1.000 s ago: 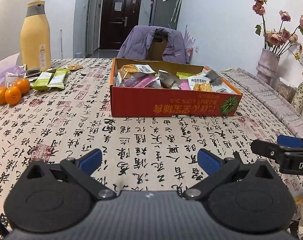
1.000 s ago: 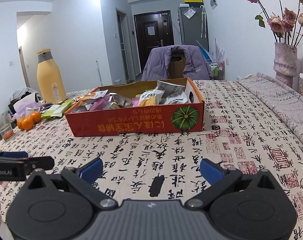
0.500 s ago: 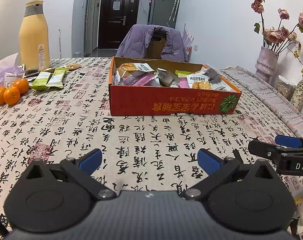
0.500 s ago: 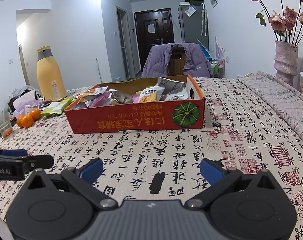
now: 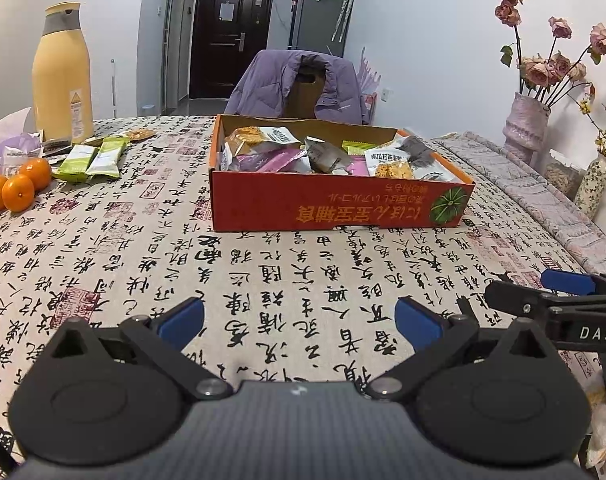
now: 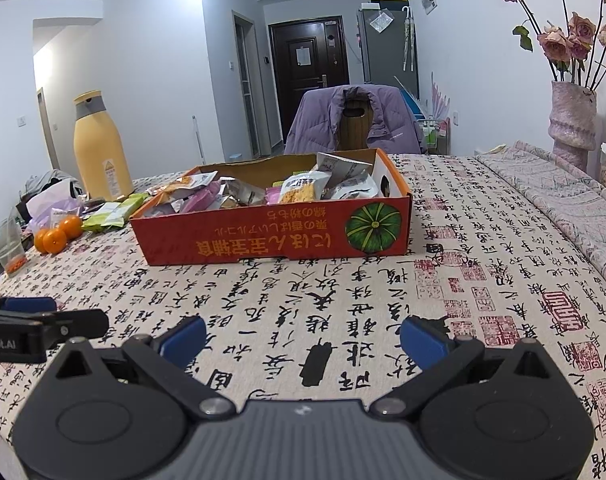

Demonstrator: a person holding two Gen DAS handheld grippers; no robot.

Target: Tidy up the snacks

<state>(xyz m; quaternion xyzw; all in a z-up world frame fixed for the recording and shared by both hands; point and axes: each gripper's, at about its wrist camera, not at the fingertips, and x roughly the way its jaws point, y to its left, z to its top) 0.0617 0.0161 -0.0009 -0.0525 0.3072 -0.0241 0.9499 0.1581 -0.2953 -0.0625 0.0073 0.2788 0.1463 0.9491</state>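
An orange cardboard box full of snack packets stands in the middle of the calligraphy tablecloth. Two green snack packets lie loose on the cloth left of the box. My left gripper hovers open over bare cloth in front of the box, nothing between its blue pads. My right gripper is likewise open and holds nothing, well short of the box; it shows at the right edge of the left wrist view.
Three oranges and a tall yellow bottle stand at the far left, with a plastic cup nearby. A vase of dried roses stands at the right. A chair with a purple jacket sits behind the table.
Both grippers have drawn slightly nearer the box and the views have tilted a little. Both stay open, and nothing on the table has moved.
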